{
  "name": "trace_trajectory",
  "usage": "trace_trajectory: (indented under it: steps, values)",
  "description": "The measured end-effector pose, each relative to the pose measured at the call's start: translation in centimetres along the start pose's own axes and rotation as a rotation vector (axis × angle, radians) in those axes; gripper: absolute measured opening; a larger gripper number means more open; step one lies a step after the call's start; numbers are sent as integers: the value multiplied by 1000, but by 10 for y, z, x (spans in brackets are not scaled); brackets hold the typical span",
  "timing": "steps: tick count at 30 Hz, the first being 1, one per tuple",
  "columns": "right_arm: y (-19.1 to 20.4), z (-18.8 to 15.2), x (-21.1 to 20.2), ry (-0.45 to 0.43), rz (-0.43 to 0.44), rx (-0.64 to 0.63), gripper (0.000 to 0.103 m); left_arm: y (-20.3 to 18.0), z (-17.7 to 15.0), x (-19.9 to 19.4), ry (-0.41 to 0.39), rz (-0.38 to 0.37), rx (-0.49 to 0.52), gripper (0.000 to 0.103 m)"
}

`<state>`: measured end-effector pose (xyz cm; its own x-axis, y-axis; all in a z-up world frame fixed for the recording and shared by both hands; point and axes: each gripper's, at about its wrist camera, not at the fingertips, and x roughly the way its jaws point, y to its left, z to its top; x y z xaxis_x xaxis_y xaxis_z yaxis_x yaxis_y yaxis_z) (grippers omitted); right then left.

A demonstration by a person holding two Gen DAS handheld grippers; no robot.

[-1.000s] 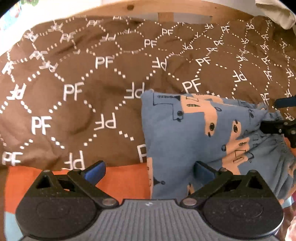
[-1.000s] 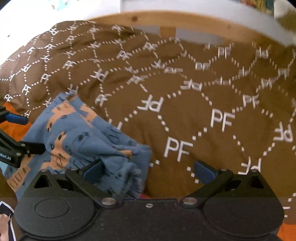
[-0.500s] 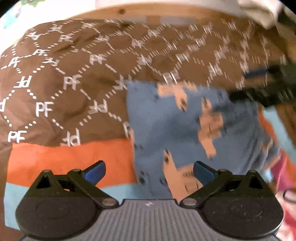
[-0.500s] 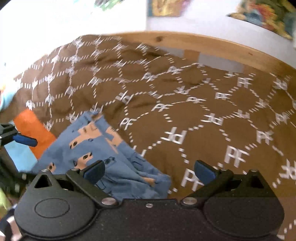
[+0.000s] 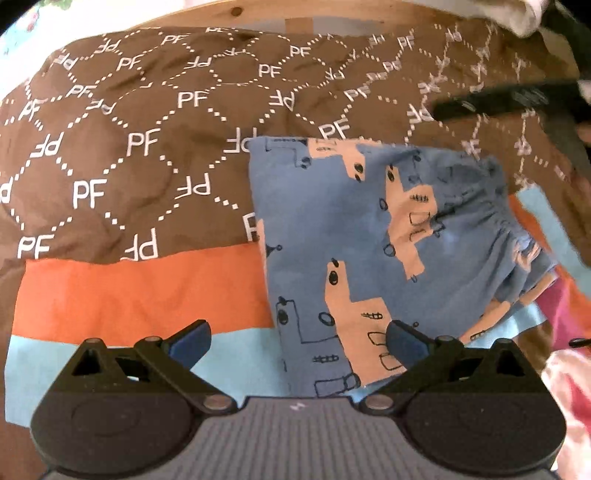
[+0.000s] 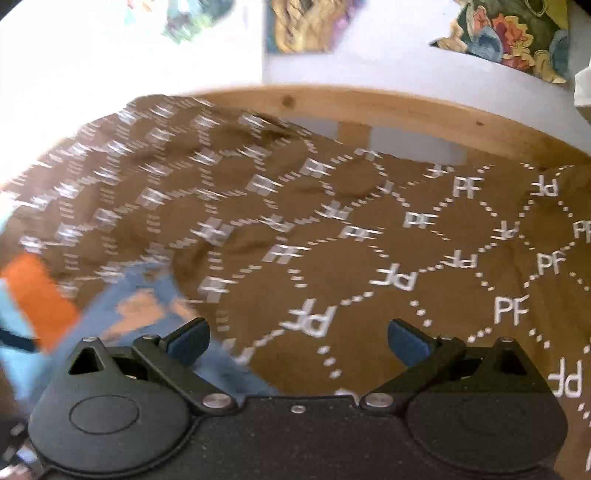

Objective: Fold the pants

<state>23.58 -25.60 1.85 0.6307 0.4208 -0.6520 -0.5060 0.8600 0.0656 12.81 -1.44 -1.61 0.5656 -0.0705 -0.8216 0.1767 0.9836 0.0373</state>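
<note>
In the left wrist view, the left gripper (image 5: 297, 339) is seen at the bottom of the frame with its jaws spread wide and nothing held between them. Its blue fingertips (image 5: 188, 341) are set well apart. Just beyond the right-hand fingertip, the pants (image 5: 384, 254) are laid as a folded blue bundle printed with peach shapes, filling the centre right of the frame. The gathered waistband edge is turned toward the right of the frame. The pants are rested partly on an orange and light-blue striped cloth (image 5: 140, 291) at the lower left and partly on a brown bedspread (image 5: 147, 147) marked with white "PF" letters across the upper frame. A wooden bed frame (image 5: 236, 13) is seen along the top edge. The right gripper (image 5: 509, 101) is shown as a dark blurred bar at the upper right.

In the right wrist view, the right gripper (image 6: 297, 339) is likewise shown with its jaws wide apart and empty. The pants (image 6: 140, 310) are seen blurred at the lower left, beside the left-hand fingertip. Colourful pictures (image 6: 513, 33) are hung on the white wall at the top.
</note>
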Motion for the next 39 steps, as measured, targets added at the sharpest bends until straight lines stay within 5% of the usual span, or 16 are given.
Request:
trace_trajectory:
  steps: [6,11,23,31,33,39]
  values:
    - [-8,-32,-18,94,213,90,102,18,-1,-11,-31,-140,-54,103]
    - [-24,-50,-4,168,294,268,102,16,4,6,8,-152,-89,103]
    - [-32,-46,22,150,318,400,102,2,11,14,18,-115,-50,103]
    - [-35,-53,16,131,308,419,74,3,10,10,44,-163,-42,103]
    - [-37,-56,15,138,310,433,56,5,7,6,44,-199,-54,101]
    - [-38,-59,15,134,305,459,52,8,2,2,57,-263,-80,88]
